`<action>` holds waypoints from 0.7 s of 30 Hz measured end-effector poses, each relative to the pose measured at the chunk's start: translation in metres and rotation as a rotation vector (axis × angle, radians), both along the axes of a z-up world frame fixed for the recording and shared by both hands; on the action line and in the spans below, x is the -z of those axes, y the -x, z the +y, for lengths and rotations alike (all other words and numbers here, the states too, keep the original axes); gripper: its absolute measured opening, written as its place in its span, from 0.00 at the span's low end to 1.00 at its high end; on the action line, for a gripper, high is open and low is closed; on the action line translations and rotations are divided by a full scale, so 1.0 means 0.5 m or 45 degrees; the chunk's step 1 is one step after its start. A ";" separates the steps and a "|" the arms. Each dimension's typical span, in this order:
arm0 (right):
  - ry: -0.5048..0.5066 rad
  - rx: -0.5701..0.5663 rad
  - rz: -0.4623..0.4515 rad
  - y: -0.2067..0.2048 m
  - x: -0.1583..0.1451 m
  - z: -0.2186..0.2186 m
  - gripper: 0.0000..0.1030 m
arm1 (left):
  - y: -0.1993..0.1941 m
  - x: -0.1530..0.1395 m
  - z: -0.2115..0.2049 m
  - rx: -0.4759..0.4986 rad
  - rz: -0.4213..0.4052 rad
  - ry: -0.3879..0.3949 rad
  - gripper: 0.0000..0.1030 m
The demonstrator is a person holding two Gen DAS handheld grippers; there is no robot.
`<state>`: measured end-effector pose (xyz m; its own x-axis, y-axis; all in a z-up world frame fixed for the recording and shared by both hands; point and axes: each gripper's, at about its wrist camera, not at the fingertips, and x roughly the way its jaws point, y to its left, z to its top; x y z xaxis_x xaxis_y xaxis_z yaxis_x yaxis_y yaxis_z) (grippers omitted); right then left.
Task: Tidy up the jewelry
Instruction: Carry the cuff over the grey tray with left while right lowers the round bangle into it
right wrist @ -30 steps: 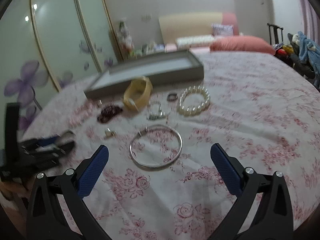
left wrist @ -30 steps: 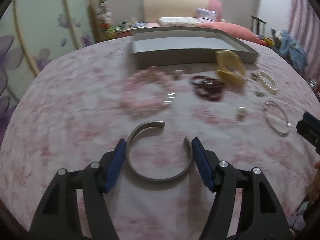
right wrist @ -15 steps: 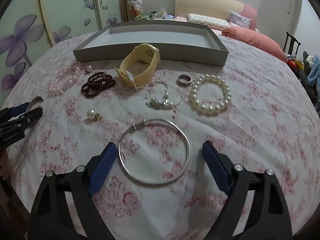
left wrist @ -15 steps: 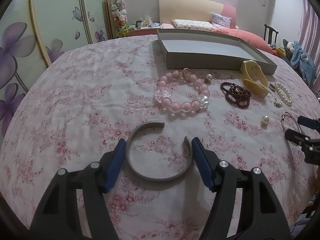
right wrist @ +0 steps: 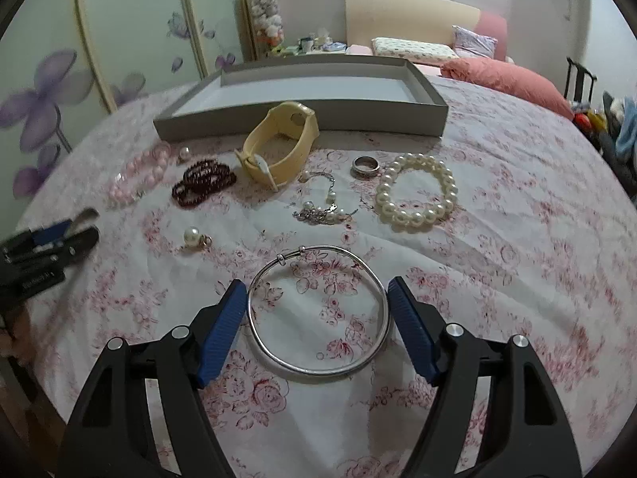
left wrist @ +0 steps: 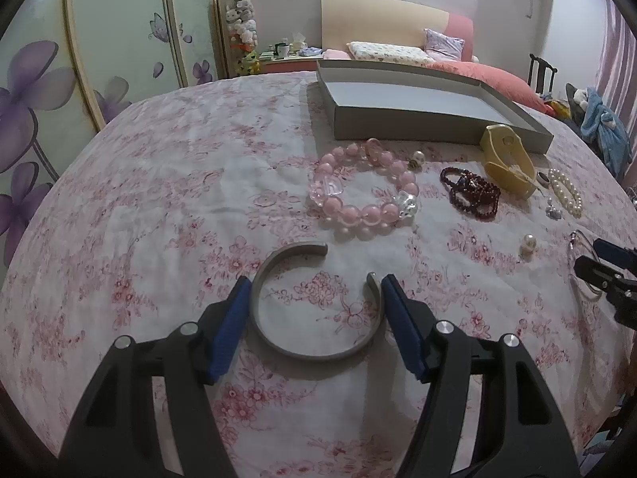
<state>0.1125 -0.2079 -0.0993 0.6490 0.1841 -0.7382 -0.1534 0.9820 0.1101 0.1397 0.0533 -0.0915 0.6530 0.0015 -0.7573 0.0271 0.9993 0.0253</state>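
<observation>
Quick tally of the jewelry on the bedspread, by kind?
Metal bangles: 2 (open grey cuff, thin silver bangle)
Bead bracelets: 3 (pink, dark red, white pearl)
Yellow watch: 1
Silver ring: 1
Silver chain bracelet: 1
Loose pearl pieces: 2
Total: 10

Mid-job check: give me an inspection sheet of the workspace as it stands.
Surface: floral cloth, wrinkled.
Job's things: grey tray empty; open cuff, thin bangle, pearl bracelet, pink bead bracelet, dark bead bracelet, ring, yellow watch outside it.
Clutter: nothing seen.
Grippers: left hand-held gripper shut on cuff; right hand-held gripper closing around bangle.
Cables: nothing seen.
Surroundings: bed, wardrobe doors.
</observation>
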 end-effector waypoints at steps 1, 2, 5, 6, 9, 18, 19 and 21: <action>-0.008 0.008 -0.011 0.002 -0.002 -0.003 0.71 | 0.001 0.000 0.000 -0.004 -0.004 0.002 0.63; -0.023 0.018 -0.027 0.006 -0.006 -0.007 0.71 | 0.003 -0.001 0.001 -0.009 -0.010 0.008 0.63; -0.056 0.037 -0.076 0.015 -0.017 -0.015 0.71 | 0.010 -0.007 0.004 -0.024 -0.038 0.032 0.63; -0.060 0.045 -0.097 0.018 -0.022 -0.015 0.71 | 0.013 -0.010 0.005 -0.030 -0.050 0.037 0.63; -0.078 0.053 -0.169 0.029 -0.040 -0.013 0.71 | 0.025 -0.028 0.003 -0.045 -0.106 0.059 0.63; -0.038 0.080 -0.471 0.066 -0.108 0.013 0.71 | 0.062 -0.106 -0.039 -0.042 -0.363 0.082 0.63; -0.029 0.088 -0.506 0.070 -0.115 0.015 0.71 | 0.066 -0.117 -0.045 -0.041 -0.406 0.088 0.63; -0.013 0.107 -0.578 0.076 -0.130 0.020 0.71 | 0.070 -0.132 -0.055 -0.039 -0.458 0.097 0.63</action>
